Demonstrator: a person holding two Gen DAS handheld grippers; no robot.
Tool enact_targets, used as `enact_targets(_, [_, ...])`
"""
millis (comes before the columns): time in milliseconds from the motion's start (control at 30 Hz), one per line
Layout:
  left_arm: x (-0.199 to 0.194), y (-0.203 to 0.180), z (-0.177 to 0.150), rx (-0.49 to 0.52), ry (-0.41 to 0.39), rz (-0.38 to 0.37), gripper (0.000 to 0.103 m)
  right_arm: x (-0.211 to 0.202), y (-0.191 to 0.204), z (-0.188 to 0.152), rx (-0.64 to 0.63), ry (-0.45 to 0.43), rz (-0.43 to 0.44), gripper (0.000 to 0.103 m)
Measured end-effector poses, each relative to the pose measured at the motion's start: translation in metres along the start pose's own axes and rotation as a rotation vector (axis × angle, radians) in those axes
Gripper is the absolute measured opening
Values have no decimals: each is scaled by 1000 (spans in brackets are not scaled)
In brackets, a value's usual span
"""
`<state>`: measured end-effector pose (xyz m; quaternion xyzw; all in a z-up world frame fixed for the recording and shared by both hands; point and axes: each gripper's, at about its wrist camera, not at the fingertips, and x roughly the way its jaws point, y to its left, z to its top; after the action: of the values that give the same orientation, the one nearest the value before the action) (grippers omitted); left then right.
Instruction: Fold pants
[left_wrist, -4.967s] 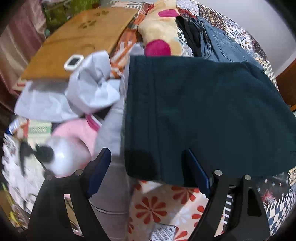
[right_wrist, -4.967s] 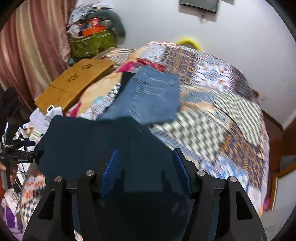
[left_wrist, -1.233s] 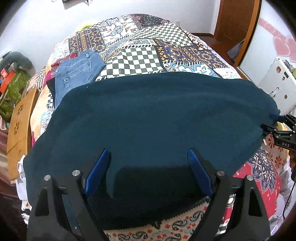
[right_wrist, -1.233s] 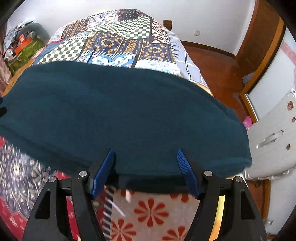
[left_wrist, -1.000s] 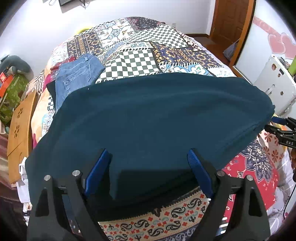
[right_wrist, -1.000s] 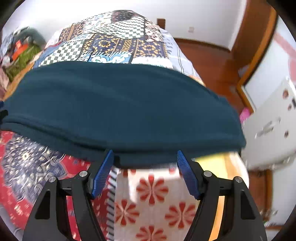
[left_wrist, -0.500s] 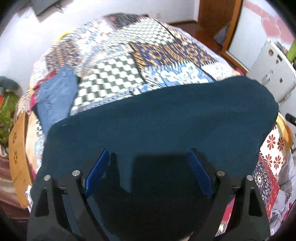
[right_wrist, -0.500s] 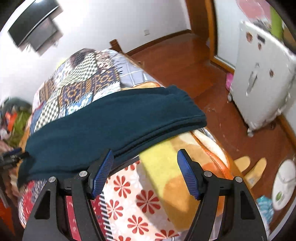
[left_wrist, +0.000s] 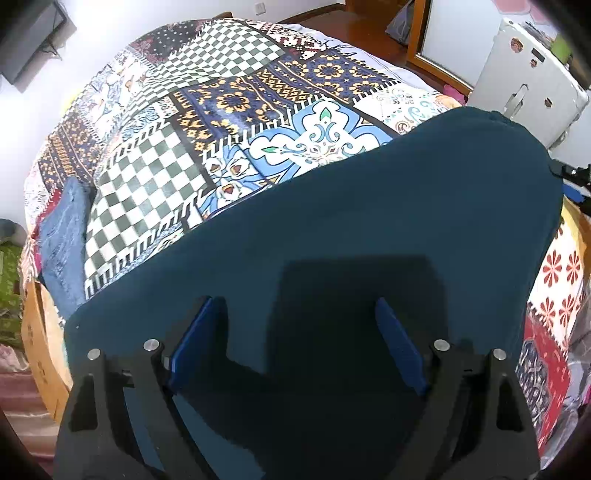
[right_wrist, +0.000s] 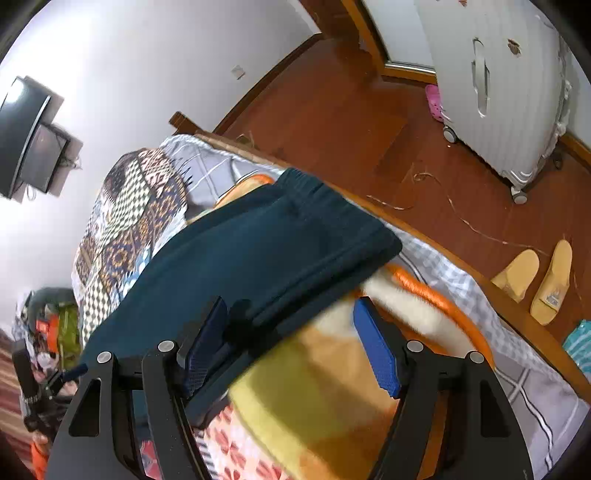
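Left wrist view: dark teal pants (left_wrist: 369, 229) are spread across the patchwork bed (left_wrist: 229, 99); folded jeans (left_wrist: 62, 236) are seen there only. Right wrist view alone shows suitcase (right_wrist: 506, 85) and slippers (right_wrist: 535, 273). Left gripper (left_wrist: 295, 343) and right gripper (right_wrist: 291, 343) are held wide apart, clamping nothing.

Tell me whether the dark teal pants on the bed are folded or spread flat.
Folded. The right wrist view shows the teal pants doubled lengthwise, stacked layers showing along the near edge and waistband end.
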<state>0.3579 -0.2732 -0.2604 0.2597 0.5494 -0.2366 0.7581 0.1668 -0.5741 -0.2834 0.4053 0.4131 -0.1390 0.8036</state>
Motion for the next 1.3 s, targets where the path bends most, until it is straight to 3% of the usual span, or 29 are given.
enact_targets(133, [5, -1, 9, -22, 8, -32, 88, 11, -8, 8, 27, -1, 0, 60])
enact_targets(233, [7, -8, 13, -21, -9, -28, 88, 14, -10, 14, 31, -23, -13, 45])
enact_targets(367, [-1, -18, 15, 1, -54, -11, 88, 11, -9, 23, 11, -59, -39, 19])
enact_targets(467, [-14, -22, 13, 7, -101, -5, 88, 4, -2, 26, -36, -81, -55, 12])
enact_targets(833, [-87, 3, -10, -77, -281, 29, 88, -56, 65, 26, -280, -254, -76, 10])
enact_targets(967, [-113, 28, -30, -155, -344, 21, 88, -82, 115, 24, -368, -320, -7, 10])
enact_targets(1300, [-150, 104, -104, -371, -423, 42, 88, -96, 192, -3, -506, -356, 140, 9])
